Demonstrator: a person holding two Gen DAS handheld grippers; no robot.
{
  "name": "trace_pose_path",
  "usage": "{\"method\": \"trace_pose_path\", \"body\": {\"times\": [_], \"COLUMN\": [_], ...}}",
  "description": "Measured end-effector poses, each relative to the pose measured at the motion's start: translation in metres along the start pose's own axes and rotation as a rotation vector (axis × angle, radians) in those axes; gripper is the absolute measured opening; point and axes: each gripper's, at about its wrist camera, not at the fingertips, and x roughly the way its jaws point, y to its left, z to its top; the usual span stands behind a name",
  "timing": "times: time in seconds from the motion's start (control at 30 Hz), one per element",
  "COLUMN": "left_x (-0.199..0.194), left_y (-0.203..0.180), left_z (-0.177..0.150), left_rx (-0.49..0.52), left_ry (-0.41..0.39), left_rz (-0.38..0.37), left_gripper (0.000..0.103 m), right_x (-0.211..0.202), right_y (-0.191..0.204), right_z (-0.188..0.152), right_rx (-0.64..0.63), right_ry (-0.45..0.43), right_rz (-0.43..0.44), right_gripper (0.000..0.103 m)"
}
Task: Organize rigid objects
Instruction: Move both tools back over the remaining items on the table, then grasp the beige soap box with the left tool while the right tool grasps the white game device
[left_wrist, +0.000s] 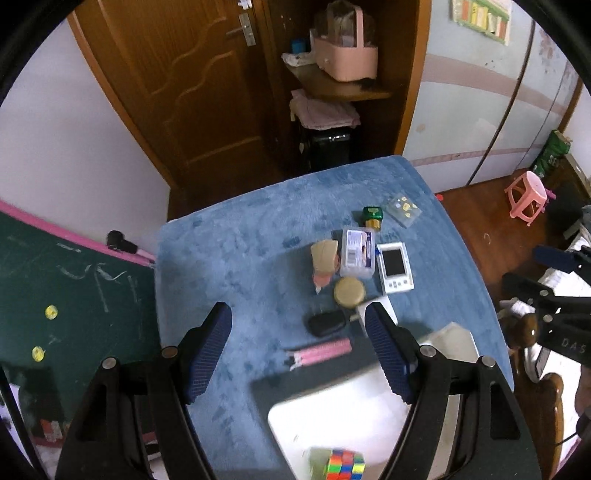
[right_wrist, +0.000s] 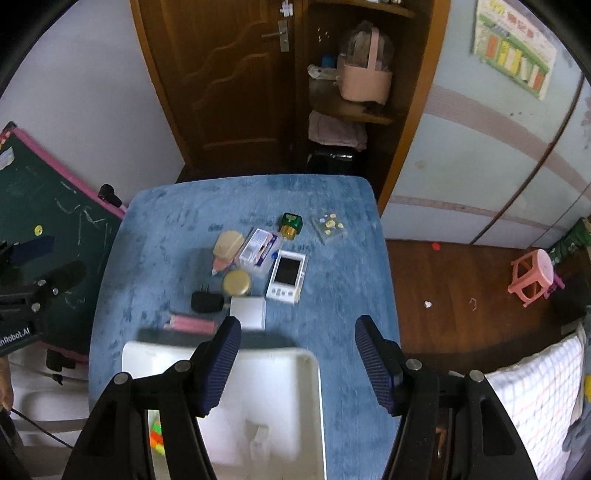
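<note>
A white tray (left_wrist: 354, 402) lies at the near edge of a blue-covered table (left_wrist: 240, 258), with a colourful puzzle cube (left_wrist: 344, 464) in it; the tray also shows in the right wrist view (right_wrist: 295, 373). Beyond it lie a pink comb (left_wrist: 321, 350), a black charger (left_wrist: 327, 322), a round gold tin (left_wrist: 349, 291), a white box (right_wrist: 247, 312), a white screen device (left_wrist: 395, 266), a clear plastic case (left_wrist: 357, 252), a tan item (left_wrist: 324, 256), a green bottle (left_wrist: 372, 216) and a sticker packet (left_wrist: 402, 208). My left gripper (left_wrist: 297, 325) is open above the comb. My right gripper (right_wrist: 297, 334) is open above the tray.
A green chalkboard (left_wrist: 62, 295) leans left of the table. A wooden door (left_wrist: 192, 85) and shelf with a pink basket (left_wrist: 347, 55) stand behind. A pink stool (left_wrist: 526, 195) sits on the wooden floor at right.
</note>
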Motion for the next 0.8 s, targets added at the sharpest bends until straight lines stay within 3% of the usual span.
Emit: {"method": "trace_pose_path", "body": {"times": [0.33,0.53,0.8], "left_x": [0.122,0.180,0.224], "left_y": [-0.006,-0.010,-0.010], "left_z": [0.043,0.051,0.051], "left_rx": [-0.029,-0.033,-0.042], "left_ry": [0.175,0.237,0.306], "left_rz": [-0.028,-0.029,-0.037], "left_gripper": [0.078,0.078,0.078], "right_x": [0.125,0.195,0.252], "right_y": [-0.012,-0.014,-0.016], "right_z": [0.048,0.051,0.042], "right_rx": [0.043,0.082,0.137], "right_ry": [0.175,0.277,0.366], "right_rz": [0.065,0.082,0.116], "right_gripper": [0.065,0.065,0.065]}}
